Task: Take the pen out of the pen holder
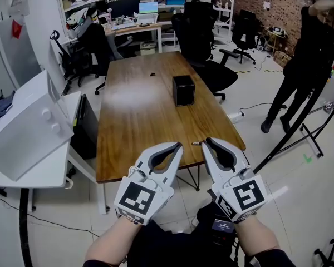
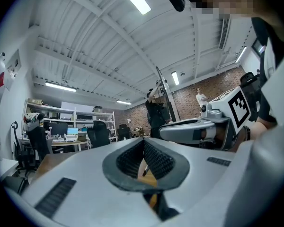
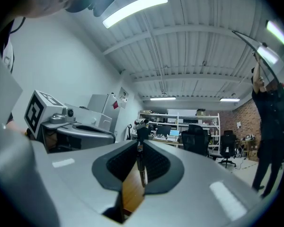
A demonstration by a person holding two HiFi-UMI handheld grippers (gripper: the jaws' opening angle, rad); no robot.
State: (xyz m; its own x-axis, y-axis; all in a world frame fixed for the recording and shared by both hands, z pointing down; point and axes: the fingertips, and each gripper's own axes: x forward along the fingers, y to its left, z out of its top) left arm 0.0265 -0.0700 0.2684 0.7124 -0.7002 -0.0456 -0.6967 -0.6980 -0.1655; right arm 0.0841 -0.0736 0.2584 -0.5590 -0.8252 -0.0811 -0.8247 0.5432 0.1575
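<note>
Dark pen [image 3: 141, 167] mostly hidden between the right tool's [image 1: 205, 142] pads, which pinch it crosswise; head view shows only a short stub pointing left toward the left tool [image 1: 180, 145], pressed together, empty; black pen holder [image 1: 183, 89] mid-bench [image 1: 128, 127], well apart.

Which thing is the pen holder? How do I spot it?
Find the long wooden table in the middle of the room. Toward its right side stands the pen holder, a small black cube, the only box on it.
</note>
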